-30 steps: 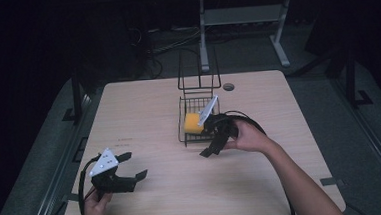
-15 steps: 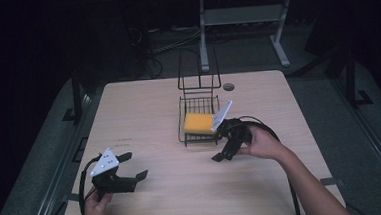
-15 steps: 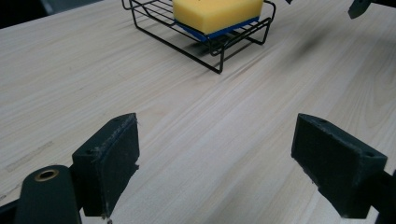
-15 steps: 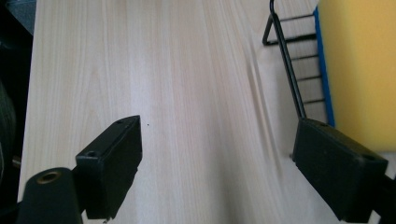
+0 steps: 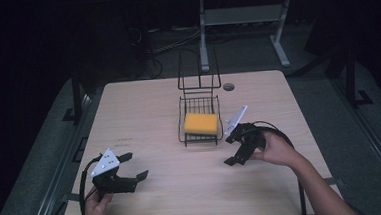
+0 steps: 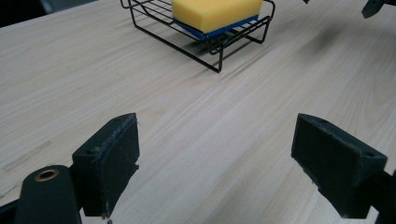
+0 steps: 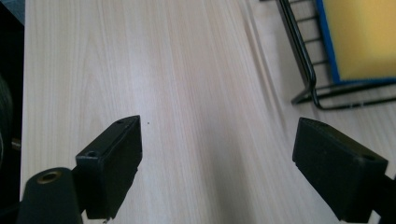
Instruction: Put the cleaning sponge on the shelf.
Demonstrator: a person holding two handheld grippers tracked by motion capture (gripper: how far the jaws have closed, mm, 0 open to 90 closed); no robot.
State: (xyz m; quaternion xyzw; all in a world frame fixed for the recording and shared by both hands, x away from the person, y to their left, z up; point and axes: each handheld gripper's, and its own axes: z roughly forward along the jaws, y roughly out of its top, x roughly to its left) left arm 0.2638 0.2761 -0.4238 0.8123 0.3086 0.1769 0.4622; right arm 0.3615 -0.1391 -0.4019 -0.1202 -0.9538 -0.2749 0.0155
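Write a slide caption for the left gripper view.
Open left tongs above bare table, facing yellow sponge in wire rack.

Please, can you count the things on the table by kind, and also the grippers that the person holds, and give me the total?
Yellow rectangular sponge with a blue underside: 1
Black wire rack that holds the sponge: 1
Black hand-held grippers, both with jaws open: 2 (left gripper, right gripper)
Total: 4

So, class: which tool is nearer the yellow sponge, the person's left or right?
Right. The right tool sits just beside the wire rack holding the sponge; the left tool is farther away, near the table's front-left.
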